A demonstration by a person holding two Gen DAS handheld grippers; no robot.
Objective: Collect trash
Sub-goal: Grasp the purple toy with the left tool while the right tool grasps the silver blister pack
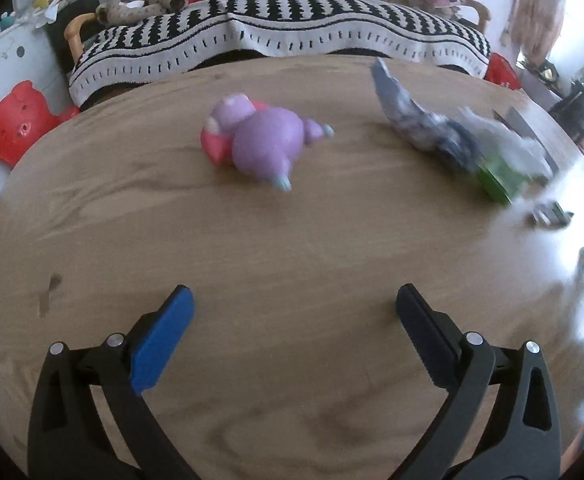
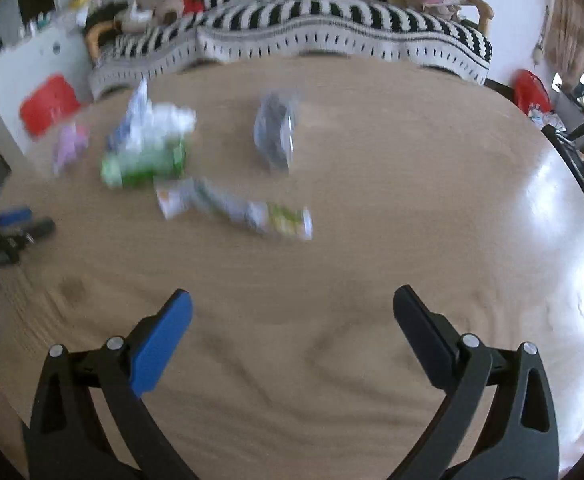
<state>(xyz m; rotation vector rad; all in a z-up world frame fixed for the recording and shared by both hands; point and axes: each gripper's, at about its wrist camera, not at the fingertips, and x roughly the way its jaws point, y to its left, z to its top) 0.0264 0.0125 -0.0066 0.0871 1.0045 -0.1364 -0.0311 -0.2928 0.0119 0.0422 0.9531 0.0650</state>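
I have both tools over the wooden worktop (image 2: 371,152) with nothing in either. The left tool (image 1: 293,300) has its jaws spread wide, and the right tool (image 2: 292,300) is just as far apart; I judge that I am holding them ready for a first pick, not carrying anything.

The trash lies ahead of me in a loose cluster. Nearest the right tool is a long crumpled wrapper (image 2: 234,208), flat on the wood. Beyond it sits a green packet under white crinkled plastic (image 2: 148,144), and well apart to the right a grey-blue bag (image 2: 276,132). A purple toy (image 1: 260,140) lies on its side in front of the left tool; it looks like a plaything, not rubbish, so I would leave it.

No bin shows in either view. Both pictures are smeared, so fine detail escapes me.

The worktop is pale and round-edged, glaring white at its right side. Behind it stands a sofa (image 1: 331,32) under a black-and-white striped throw.
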